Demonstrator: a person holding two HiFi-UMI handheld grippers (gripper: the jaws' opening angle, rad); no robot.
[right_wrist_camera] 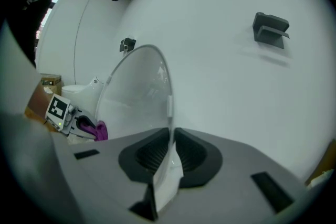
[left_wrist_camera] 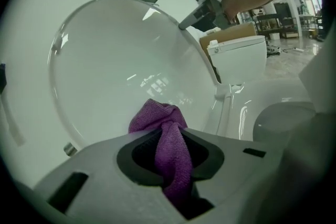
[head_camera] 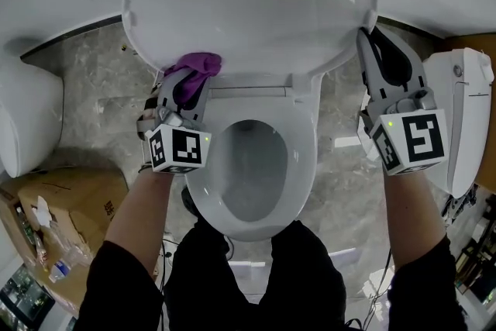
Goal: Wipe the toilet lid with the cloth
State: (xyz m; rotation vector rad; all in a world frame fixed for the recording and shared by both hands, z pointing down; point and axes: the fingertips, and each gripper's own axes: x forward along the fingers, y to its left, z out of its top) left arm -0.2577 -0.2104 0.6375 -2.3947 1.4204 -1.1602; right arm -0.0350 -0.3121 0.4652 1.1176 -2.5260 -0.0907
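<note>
While my right tongs (head_camera: 369,43) pinch the right rim of the raised, glossy white plastic toilet lid (head_camera: 248,4), my left tongs (head_camera: 186,89) are closed on a bunched purple microfibre cloth (head_camera: 198,66) at the lid's lower left, seemingly touching it. The cloth looks soft, light and limp, so gripping it mid-bunch suits. The lid seems stiff but slick, best held by its thin edge.

no readable text or numbers; print on the cardboard box (head_camera: 74,201) too blurred
</note>
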